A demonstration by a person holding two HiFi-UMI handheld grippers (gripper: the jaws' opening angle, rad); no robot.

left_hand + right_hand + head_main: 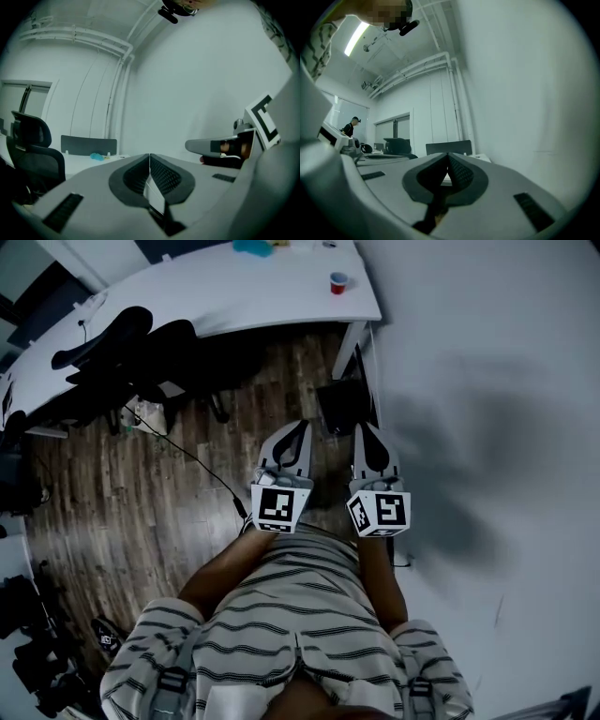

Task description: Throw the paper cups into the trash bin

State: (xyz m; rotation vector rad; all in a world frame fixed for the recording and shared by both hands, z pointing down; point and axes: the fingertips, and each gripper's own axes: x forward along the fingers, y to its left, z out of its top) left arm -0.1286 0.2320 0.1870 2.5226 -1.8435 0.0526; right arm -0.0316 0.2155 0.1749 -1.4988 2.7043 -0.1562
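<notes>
Head view, looking steeply down at a person in a striped shirt who holds both tools level and side by side above the wooden floor [141, 493].

Left tool [299, 425]: clenched, with the ribbed pads meeting along one line and nothing between them. Right tool [365, 427]: likewise clenched and empty in its own view, just beside the left tool without touching it.

The red paper cup [338, 282] stands upright near the right-hand end of the white worktop [234, 292], well ahead of both tools and apart from them. A teal object [253, 247] lies further back on the same worktop.

A dark box-like object [342, 404] sits on the floor under that end of the worktop; whether it is the trash bin cannot be told.

Black office chairs [122, 343] crowd the worktop's left part, and a thin cable [187, 456] trails over the floor. A plain white wall [487, 381] fills the right side.
</notes>
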